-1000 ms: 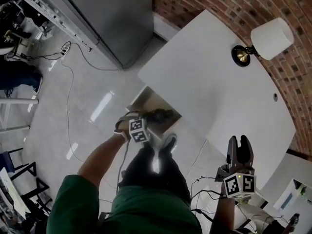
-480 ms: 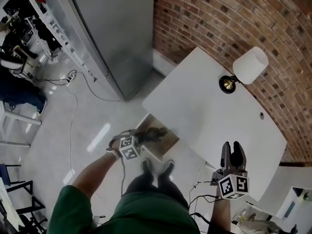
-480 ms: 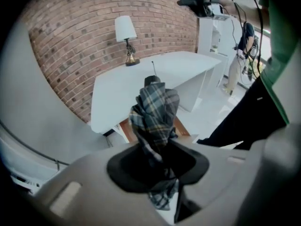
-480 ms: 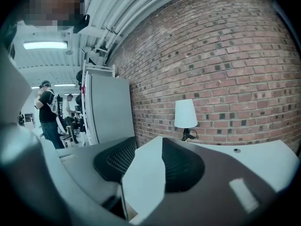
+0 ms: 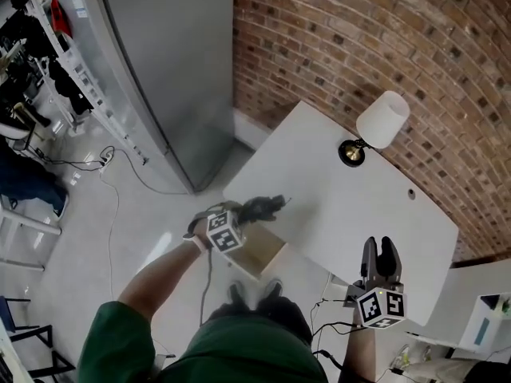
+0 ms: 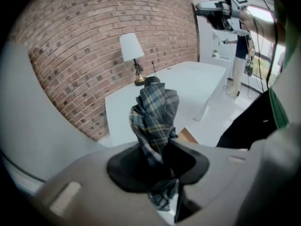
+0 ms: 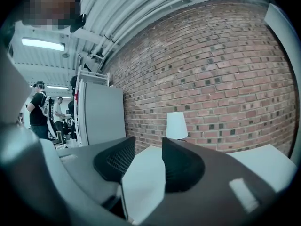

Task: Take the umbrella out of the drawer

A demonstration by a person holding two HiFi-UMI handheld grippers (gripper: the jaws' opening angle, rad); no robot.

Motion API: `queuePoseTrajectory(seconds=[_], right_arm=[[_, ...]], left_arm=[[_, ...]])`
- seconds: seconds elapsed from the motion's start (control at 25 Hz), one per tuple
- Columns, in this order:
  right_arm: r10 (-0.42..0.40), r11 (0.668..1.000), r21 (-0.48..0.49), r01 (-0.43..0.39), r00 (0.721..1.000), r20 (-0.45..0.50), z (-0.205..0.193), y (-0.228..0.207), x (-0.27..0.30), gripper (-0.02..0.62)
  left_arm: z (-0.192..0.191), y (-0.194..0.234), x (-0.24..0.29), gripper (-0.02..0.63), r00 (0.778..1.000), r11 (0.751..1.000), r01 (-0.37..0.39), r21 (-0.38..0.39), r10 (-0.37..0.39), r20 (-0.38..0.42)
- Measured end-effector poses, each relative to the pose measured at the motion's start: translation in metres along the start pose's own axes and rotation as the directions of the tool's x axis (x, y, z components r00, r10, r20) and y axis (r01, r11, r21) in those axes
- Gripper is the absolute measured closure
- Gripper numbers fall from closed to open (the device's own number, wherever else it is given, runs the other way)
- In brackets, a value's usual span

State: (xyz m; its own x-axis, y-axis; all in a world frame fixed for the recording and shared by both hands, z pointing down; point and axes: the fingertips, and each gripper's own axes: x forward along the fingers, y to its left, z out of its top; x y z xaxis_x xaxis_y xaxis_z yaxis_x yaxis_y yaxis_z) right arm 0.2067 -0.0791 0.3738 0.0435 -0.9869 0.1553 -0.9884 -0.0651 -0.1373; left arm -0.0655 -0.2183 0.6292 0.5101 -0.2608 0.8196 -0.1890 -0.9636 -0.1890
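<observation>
Left tongs (image 6: 157, 161) clamp tight on a folded blue-and-grey plaid fabric umbrella (image 6: 154, 114), gripped low on the bundle, w/ the rest sticking out past the jaws. In head view the umbrella is out of the open light-wood drawer (image 5: 262, 255), just beside it at the edge of the white counter (image 5: 359, 206). Right tongs (image 7: 146, 149) are open, jaws apart w/ nothing btwn them, at the counter's front edge, well apart from the left. A white-shaded lamp w/ brass base (image 5: 374, 126) stands on the counter by the red brick wall (image 5: 343, 30).
</observation>
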Motion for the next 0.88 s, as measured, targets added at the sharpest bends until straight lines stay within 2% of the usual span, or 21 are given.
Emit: queuePoseTrajectory(seconds=[0.12,0.36,0.88], right_arm=[[-0.027,1.000,0.009,0.027,1.000,-0.011,-0.004,-0.015,-0.004,0.419],[-0.027,0.999,0.046,0.028,1.000,-0.016,-0.002,-0.055,0.020,0.420],[0.003,0.999,0.046,0.000,0.998,-0.065,0.006,-0.145,0.092,0.420]], left_arm=[[0.027,0.009,0.011,0.491,1.000,1.000,0.012,-0.015,-0.012,0.007],[0.077,0.028,0.048,0.491,1.000,0.998,0.010,0.055,-0.009,-0.016],[0.126,0.053,0.145,0.489,0.991,0.995,0.049,0.091,-0.038,-0.126]])
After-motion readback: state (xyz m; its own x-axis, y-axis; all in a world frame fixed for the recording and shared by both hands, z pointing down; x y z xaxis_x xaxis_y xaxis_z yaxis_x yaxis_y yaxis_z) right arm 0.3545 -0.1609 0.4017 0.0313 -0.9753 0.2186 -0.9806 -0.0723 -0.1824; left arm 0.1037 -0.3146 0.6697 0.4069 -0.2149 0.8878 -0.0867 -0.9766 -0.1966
